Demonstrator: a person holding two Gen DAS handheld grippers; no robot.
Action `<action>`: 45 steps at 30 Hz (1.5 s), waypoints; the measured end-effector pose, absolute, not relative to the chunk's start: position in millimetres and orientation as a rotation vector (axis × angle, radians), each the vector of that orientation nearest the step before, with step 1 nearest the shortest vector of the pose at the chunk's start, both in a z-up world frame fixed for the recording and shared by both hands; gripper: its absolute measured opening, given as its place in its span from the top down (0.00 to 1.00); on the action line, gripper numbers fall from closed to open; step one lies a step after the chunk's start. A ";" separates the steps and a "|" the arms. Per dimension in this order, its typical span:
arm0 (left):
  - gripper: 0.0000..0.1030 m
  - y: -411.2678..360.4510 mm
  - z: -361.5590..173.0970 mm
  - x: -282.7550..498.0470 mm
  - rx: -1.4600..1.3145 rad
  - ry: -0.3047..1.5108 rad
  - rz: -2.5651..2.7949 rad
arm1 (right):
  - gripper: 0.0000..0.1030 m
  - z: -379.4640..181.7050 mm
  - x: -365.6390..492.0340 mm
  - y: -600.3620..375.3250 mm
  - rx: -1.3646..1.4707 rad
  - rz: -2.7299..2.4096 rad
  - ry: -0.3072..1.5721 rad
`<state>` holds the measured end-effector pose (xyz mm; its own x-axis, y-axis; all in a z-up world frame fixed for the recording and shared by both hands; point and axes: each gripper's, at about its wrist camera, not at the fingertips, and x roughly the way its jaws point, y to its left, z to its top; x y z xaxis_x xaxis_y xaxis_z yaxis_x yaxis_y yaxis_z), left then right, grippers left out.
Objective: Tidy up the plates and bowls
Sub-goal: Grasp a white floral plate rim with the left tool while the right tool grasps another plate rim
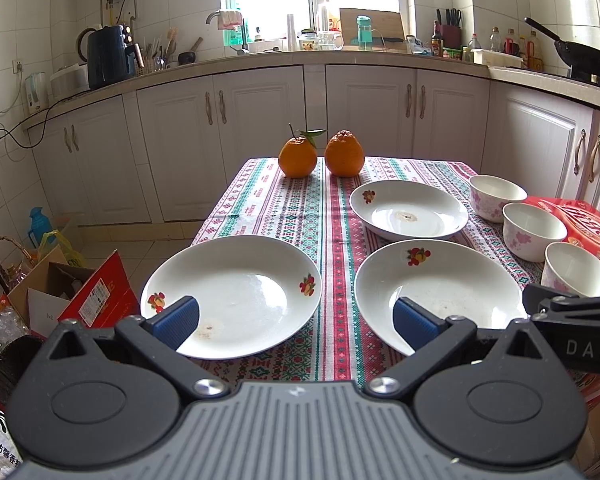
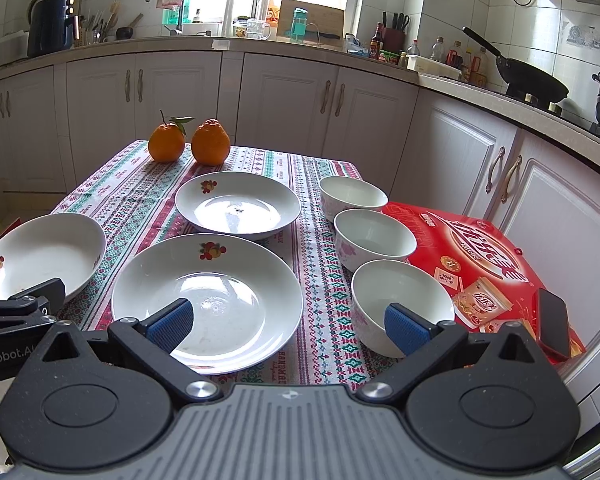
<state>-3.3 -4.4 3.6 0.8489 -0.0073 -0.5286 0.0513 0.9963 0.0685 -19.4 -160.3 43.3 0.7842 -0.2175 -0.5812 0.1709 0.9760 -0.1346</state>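
Three white plates with fruit prints lie on the patterned tablecloth: a near-left plate point(image 1: 236, 292) point(image 2: 40, 252), a near-middle plate point(image 1: 440, 292) point(image 2: 208, 296) and a far plate point(image 1: 410, 210) point(image 2: 238, 204). Three white bowls with pink flowers stand in a row at the right: far point(image 1: 496, 196) point(image 2: 352, 196), middle point(image 1: 534, 230) point(image 2: 374, 236), near point(image 1: 576, 270) point(image 2: 400, 300). My left gripper point(image 1: 296, 322) is open and empty above the table's near edge, between the two near plates. My right gripper point(image 2: 288, 322) is open and empty, between the near-middle plate and the near bowl.
Two oranges point(image 1: 320, 154) point(image 2: 188, 142) sit at the table's far end. A red box point(image 2: 480, 260) lies right of the bowls with a phone point(image 2: 554, 322) on it. Cardboard boxes point(image 1: 80, 296) stand on the floor at left. Kitchen cabinets point(image 1: 300, 128) run behind the table.
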 end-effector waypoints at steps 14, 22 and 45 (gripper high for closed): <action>0.01 6.5 4.4 10.2 0.073 0.540 -0.056 | 0.00 50.1 -6.4 -155.4 -0.114 -0.155 0.624; 0.01 23.3 7.0 22.6 0.089 0.520 -0.057 | 0.00 56.8 11.5 -147.1 -0.147 -0.032 0.592; 0.01 113.1 -57.7 48.4 0.154 0.682 -0.238 | 0.00 47.5 135.0 -113.9 0.069 0.534 0.731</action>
